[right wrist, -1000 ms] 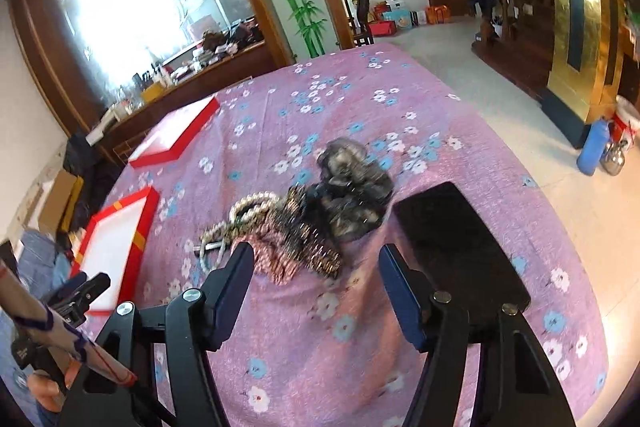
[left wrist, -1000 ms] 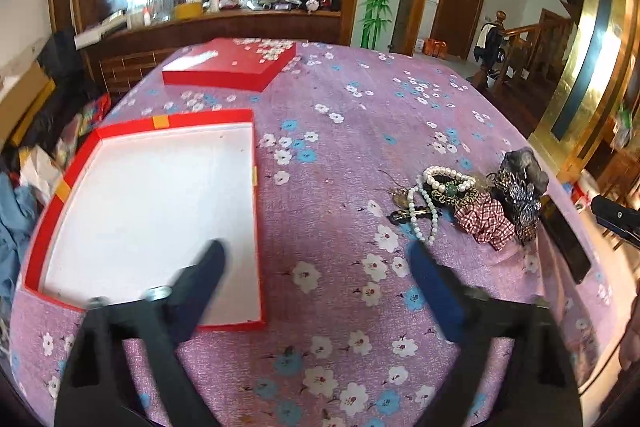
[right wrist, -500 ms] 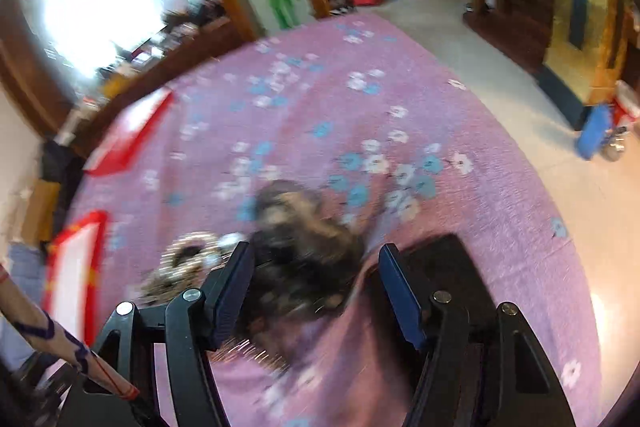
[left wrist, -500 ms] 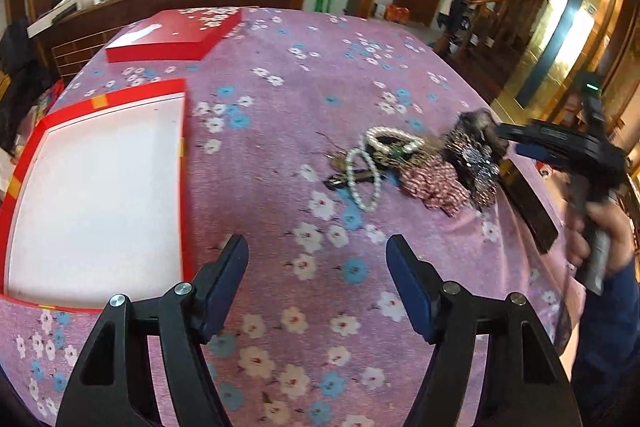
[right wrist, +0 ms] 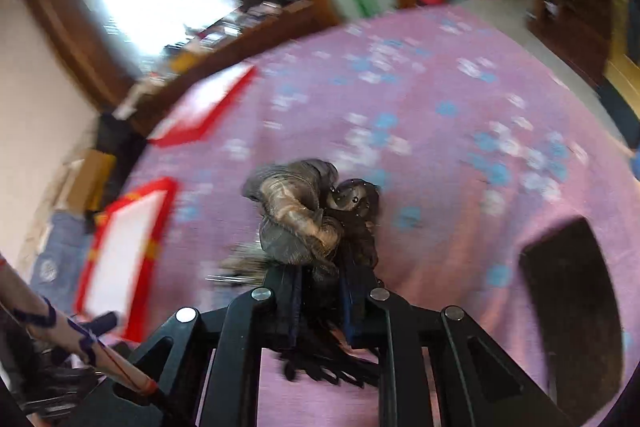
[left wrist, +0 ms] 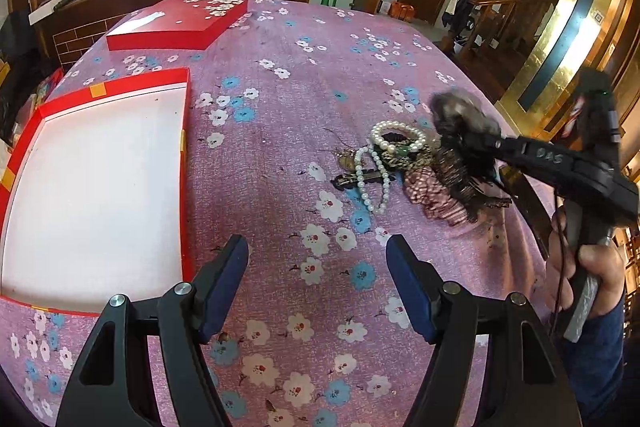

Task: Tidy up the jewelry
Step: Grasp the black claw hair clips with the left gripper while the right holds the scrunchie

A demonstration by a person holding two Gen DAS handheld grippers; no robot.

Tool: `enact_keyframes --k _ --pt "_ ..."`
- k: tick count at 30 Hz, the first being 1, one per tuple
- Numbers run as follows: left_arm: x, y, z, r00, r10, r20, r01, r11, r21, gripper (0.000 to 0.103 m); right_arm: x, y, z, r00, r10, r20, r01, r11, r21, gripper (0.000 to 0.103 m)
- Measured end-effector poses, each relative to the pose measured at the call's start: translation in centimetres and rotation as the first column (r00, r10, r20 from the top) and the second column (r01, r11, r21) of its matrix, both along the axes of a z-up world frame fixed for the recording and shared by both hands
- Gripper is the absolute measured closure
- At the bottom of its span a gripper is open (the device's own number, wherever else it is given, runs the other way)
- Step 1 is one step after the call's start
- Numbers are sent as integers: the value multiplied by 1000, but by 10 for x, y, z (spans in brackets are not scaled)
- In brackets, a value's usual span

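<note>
We hold the right gripper (right wrist: pixel 320 291) with fingers clamped on a dark fabric hair ornament (right wrist: pixel 304 215), lifted above the desk (left wrist: pixel 280 107). The left gripper (left wrist: pixel 318 267) hovers with fingers wide, holding nothing. The open red box (left wrist: pixel 96 187) at the desk's left edge holds nothing; the pearl strands (left wrist: pixel 380 163) and remaining pile near the right edge await sorting.

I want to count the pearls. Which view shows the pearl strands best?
The left wrist view: the pearl strands lie sharp and unobstructed on the cloth. The right wrist view is motion-blurred, and the right claw with its dark hairpiece fills the middle; no pearls are discernible.
</note>
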State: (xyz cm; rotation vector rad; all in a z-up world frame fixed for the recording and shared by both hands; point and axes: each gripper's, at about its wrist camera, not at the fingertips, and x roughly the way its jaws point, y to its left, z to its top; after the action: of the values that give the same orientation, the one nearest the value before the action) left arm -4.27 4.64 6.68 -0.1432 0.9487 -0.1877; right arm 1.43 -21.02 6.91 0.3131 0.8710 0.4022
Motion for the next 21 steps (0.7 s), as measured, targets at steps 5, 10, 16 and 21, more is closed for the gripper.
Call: enact_keyframes --k 5,10,16,21 --pt "0 -7 5 1000 -27 -3 27 999 -34 33 -24 7 34 987 42 156 -55 995 80 87" --pt "11 -23 6 996 -81 -45 76 991 -107 33 -47 -17 57 971 -28 238 0 993 117 87" --pt "29 -52 -4 986 -116 -118 97 983 -155 33 -77 -45 67 948 -120 293 97 991 91 87" --pt "37 -63 -18 980 -97 -175 72 986 -147 33 -92 -56 59 950 -129 284 100 989 113 86"
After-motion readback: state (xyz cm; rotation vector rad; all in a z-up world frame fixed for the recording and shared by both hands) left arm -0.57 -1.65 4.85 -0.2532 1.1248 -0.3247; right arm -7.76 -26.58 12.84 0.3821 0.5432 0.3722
